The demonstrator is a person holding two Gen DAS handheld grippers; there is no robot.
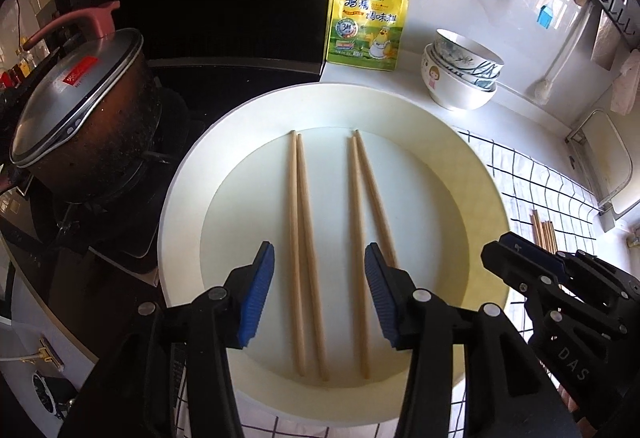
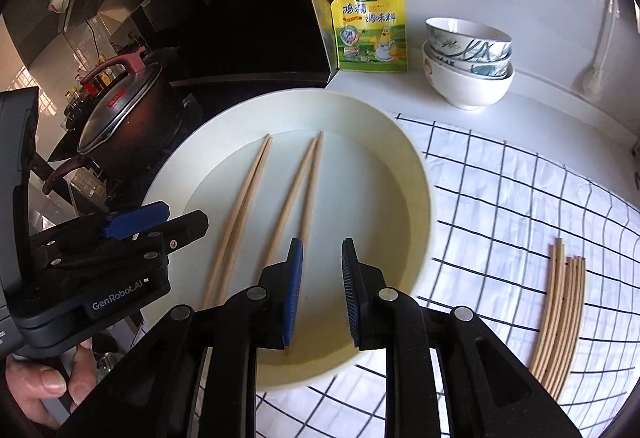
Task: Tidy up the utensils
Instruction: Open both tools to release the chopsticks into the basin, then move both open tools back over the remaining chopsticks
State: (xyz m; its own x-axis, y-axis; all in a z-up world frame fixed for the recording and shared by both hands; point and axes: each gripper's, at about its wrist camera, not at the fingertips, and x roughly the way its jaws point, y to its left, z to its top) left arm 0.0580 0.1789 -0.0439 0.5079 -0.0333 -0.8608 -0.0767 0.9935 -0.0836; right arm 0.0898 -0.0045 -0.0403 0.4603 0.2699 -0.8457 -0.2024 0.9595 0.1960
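Two pairs of wooden chopsticks lie in a large cream plate point(image 1: 472, 174): a left pair point(image 1: 300, 246) and a right pair point(image 1: 366, 206). My left gripper point(image 1: 320, 296) is open above the plate, its jaws straddling the left pair and near the right pair. In the right wrist view the plate point(image 2: 404, 174) holds the same left pair point(image 2: 240, 218) and right pair point(image 2: 298, 194). My right gripper point(image 2: 322, 292) is open and empty over the plate's right part, beside the right pair. Several more chopsticks point(image 2: 560, 318) lie bundled on the checked cloth; they also show in the left wrist view point(image 1: 544, 234).
A lidded pot point(image 1: 84, 110) sits on the stove at left. A yellow seasoning pouch point(image 1: 368, 22) and stacked bowls point(image 1: 460, 74) stand behind the plate. A white checked cloth point(image 2: 520, 198) covers the counter at right. The left gripper's body point(image 2: 100, 262) is beside the plate.
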